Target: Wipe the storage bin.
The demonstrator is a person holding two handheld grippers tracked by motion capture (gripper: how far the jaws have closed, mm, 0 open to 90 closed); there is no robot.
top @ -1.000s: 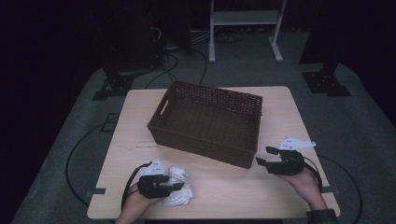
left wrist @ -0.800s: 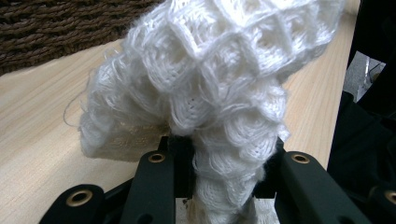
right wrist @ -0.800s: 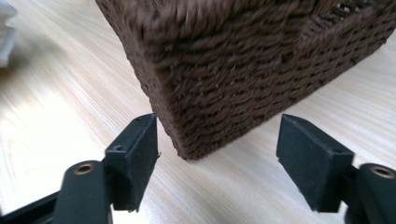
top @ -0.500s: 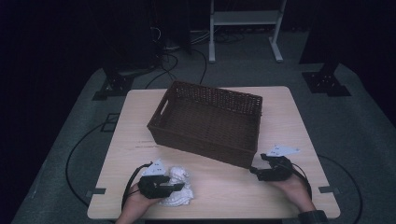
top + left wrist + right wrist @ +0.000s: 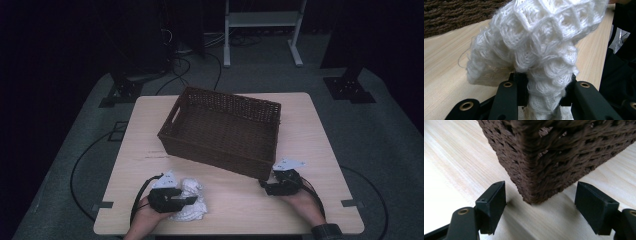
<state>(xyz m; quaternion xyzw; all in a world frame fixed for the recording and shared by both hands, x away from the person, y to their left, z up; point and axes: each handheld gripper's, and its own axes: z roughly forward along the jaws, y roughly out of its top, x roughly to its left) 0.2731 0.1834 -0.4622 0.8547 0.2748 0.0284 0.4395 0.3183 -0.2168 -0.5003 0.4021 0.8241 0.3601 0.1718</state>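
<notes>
White knitted cloth [image 5: 541, 47] with an open waffle-like pattern; dark brown woven basket [image 5: 225, 130]; pale wood-grain tabletop [image 5: 320, 135]; black tongs [image 5: 540, 206].

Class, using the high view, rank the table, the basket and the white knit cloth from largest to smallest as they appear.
1. Table
2. Basket
3. Cloth, partly hidden under the left gripper, yet clearly the smallest.

No readable text, label, brand, number or sign on anything here
</notes>
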